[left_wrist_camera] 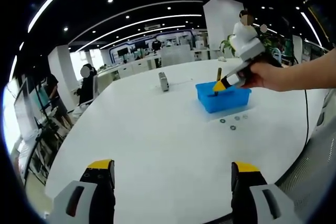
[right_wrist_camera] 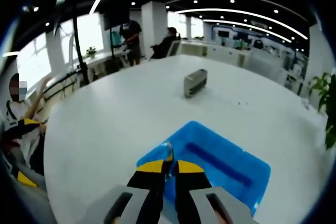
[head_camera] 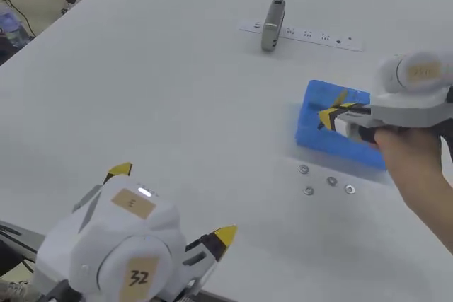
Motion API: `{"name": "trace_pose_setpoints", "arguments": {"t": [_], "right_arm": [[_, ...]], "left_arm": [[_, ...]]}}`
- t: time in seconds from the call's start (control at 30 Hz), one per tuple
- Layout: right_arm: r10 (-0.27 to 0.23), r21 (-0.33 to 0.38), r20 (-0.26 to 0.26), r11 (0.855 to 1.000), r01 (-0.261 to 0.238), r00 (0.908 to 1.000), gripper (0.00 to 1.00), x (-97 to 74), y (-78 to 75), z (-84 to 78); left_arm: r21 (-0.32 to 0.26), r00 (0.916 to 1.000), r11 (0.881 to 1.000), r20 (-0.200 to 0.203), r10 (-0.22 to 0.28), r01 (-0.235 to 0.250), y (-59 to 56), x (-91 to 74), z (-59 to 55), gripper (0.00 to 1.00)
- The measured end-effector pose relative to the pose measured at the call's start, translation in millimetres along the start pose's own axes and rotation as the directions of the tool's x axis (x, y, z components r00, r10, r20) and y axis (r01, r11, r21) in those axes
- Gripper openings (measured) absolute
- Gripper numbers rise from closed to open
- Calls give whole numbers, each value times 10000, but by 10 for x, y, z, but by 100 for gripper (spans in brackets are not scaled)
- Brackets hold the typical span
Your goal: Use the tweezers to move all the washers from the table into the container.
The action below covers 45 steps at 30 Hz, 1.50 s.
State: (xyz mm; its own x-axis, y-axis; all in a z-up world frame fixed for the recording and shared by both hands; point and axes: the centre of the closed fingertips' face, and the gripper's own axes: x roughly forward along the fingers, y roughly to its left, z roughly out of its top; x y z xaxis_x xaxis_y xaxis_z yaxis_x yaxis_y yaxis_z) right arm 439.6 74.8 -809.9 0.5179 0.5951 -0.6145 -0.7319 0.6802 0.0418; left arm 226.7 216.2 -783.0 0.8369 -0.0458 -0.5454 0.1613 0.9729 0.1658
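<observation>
Table [head_camera: 177,104] bears one blue container [head_camera: 311,139], over which the right gripper [right_wrist_camera: 170,165], seen in its own view, clamps one pair of tweezers [right_wrist_camera: 168,153], while the left gripper [left_wrist_camera: 173,166] has its jaws wide apart and the head view adds four washers [head_camera: 332,181] lying just beside the container.

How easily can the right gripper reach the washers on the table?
Probably easily. The right gripper, shut on the tweezers, hangs over the blue container, and the four washers lie on open table right beside it. Nothing stands between them.
</observation>
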Motion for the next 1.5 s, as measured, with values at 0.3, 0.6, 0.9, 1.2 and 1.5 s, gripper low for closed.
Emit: {"name": "trace_pose_setpoints", "arguments": {"t": [0.3,0.6,0.9,1.2,1.5], "right_arm": [[14,-44,8,10000,-14,10000,4,5,16,-22],[50,-83,472,10000,-46,9989,4,-182,25,129],[103,-203,1540,9998,-73,9880,4,-581,197,437],[526,-255,1834,9985,-487,9816,4,-774,429,464],[975,-318,1186,9950,-944,9881,4,-769,667,131]], "left_arm": [[30,10000,10000,-46,-15,15,-5,6,-10,95],[33,9999,10000,-102,-44,44,-14,11,-22,97],[23,10000,10000,-90,-12,12,-10,6,-20,96],[76,9999,10000,-154,-45,46,-20,11,-29,96],[129,9998,9999,-184,-39,41,-21,13,-34,95]]}}
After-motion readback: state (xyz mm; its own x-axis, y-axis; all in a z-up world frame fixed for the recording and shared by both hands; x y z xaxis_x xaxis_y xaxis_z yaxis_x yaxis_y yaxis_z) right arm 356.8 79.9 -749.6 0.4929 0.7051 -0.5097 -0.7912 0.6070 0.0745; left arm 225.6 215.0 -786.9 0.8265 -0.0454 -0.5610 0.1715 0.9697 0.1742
